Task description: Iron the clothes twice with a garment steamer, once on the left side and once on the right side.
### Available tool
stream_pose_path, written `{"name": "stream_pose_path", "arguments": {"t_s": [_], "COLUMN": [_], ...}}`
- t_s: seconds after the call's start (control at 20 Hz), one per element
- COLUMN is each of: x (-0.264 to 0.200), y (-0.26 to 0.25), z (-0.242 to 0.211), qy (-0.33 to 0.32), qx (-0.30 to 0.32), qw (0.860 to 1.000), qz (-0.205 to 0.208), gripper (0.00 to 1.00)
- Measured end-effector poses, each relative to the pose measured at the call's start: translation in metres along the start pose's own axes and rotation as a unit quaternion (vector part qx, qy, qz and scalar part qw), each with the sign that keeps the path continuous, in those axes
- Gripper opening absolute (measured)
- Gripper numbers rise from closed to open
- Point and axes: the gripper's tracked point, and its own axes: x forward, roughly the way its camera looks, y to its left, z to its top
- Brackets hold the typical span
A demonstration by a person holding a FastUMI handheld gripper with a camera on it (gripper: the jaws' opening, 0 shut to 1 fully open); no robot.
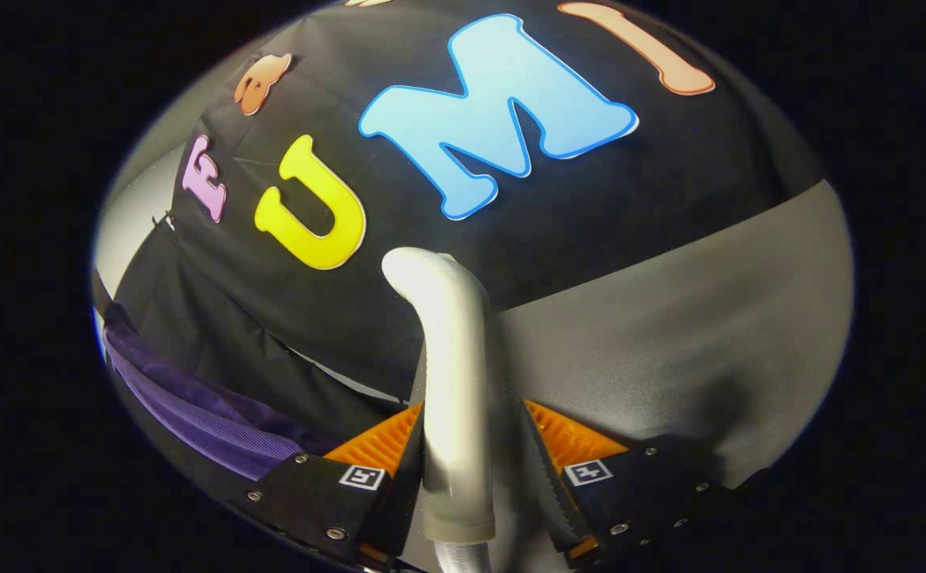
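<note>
Between the fingers of the tongs (463,446) stands the garment steamer (451,382), its pale handle seemingly pinched on both sides, above a grey worktop (670,318), with purple clothes (192,406) lying off left.

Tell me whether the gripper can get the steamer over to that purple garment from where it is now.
Probably yes. The gripper is shut on the steamer handle, and the purple garment lies off to the left of the fingers, with nothing visible between them. How far away it is can't be judged.
</note>
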Motion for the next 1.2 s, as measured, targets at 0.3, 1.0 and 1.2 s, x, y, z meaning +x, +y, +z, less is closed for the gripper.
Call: {"name": "stream_pose_path", "arguments": {"t_s": [0.3, 1.0, 1.2], "x": [-0.002, -0.085, -0.121], "y": [0.005, 0.030, 0.036], "z": [0.001, -0.076, -0.116], "qy": [-0.001, -0.107, -0.145], "qx": [0.044, -0.058, -0.055], "qw": [0.998, 0.992, 0.988], "qz": [0.034, 0.027, 0.024], "gripper": [0.38, 0.32, 0.32]}}
